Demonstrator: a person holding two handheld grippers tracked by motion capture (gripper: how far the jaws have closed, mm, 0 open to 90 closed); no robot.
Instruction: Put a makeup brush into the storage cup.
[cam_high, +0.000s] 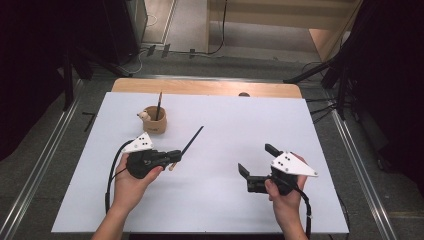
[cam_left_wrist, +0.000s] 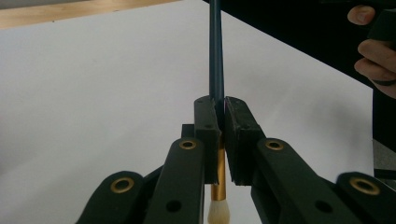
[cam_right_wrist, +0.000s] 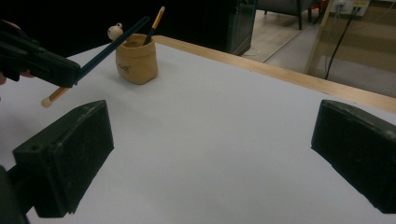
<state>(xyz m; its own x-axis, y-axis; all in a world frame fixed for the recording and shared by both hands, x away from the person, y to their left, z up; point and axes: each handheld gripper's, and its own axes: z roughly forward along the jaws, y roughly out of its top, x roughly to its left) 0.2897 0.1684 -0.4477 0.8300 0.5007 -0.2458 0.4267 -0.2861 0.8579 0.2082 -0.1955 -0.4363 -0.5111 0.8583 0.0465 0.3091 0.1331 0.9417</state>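
Observation:
A brush with a dark blue handle (cam_high: 192, 140), gold ferrule and pale bristles is clamped near its bristle end in my left gripper (cam_high: 175, 156), which is shut on it above the white mat. In the left gripper view the handle (cam_left_wrist: 215, 56) runs straight up from between the pressed pads (cam_left_wrist: 205, 121), and the bristles hang below. A tan cup (cam_high: 154, 121) with a small figure on its rim holds a second brush (cam_high: 160, 102) upright, just beyond the left gripper. My right gripper (cam_high: 257, 160) hovers at the right with its jaws wide open and nothing between them (cam_right_wrist: 212, 116).
The white mat (cam_high: 225, 200) covers the table, whose wooden edge (cam_high: 210, 87) shows at the far side. The right gripper view shows the cup (cam_right_wrist: 136, 60) and the left gripper (cam_right_wrist: 39, 60) holding its brush (cam_right_wrist: 109, 42). Dark stands and cables surround the table.

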